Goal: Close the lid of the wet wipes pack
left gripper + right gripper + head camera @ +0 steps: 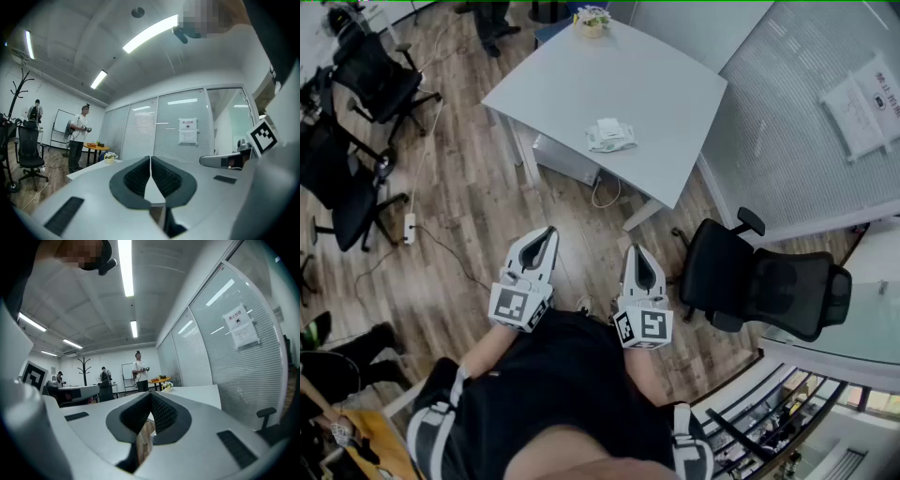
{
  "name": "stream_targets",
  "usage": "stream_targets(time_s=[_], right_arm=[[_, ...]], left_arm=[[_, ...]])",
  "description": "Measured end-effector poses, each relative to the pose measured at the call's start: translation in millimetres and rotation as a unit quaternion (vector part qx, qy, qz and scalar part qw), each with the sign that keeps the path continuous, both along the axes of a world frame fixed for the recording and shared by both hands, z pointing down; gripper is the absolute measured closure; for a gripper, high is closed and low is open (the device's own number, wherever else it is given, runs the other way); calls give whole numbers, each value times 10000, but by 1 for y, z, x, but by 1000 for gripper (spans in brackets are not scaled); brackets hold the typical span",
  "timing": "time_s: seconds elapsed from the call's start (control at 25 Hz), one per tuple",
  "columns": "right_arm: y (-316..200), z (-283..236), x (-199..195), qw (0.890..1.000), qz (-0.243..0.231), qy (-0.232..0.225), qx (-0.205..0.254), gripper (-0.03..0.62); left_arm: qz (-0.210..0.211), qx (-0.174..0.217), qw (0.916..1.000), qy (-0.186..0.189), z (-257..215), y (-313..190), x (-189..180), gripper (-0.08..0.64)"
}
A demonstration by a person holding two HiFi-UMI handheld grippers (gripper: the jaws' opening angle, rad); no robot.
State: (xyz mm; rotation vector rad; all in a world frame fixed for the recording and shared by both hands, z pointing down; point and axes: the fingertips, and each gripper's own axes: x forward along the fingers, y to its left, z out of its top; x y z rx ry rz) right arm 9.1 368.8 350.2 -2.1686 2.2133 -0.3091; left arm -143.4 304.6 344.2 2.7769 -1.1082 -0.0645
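Wipes pack [610, 136] well beyond fingers of left gripper [549, 232] and right gripper [636, 250]

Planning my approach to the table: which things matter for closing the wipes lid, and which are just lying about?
For the job: wet wipes pack on the white table; left gripper and right gripper, both shut, empty.
Lying about: flower pot on the table's far corner; black chair; power strip on the floor.

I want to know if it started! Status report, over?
Left gripper, right gripper shut, empty. Wipes pack on white table, untouched, ahead. Nothing in the way.
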Motion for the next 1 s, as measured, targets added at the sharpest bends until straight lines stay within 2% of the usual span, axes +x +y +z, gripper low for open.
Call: stream_targets(time_s=[0.48, 0.68, 0.72, 0.76, 0.8, 1.0], right_arm=[[-2, 0, 3, 10000, -33, 3, -18, 572], [-2, -6, 1, 9998, -78, -113, 138, 569], [-4, -5, 1, 9997, -98, -148, 145, 527], [-4, -4, 0, 9997, -103, -178, 132, 456], [-5, -2, 0, 9997, -90, -194, 111, 423], [-8, 2, -9, 9999, -77, -140, -32, 408]], left_arm=[[-114, -49, 9999, -11, -3, -5, 0, 531], [-136, -66, 9999, 6, -2, -4, -3, 531], [-133, -53, 9999, 9, -3, -4, -3, 531], [-130, -46, 9999, 8, -3, -4, -4, 531], [-129, -45, 9999, 5, -3, -4, -5, 532], [-125, -126, 9998, -7, 0, -6, -14, 532]])
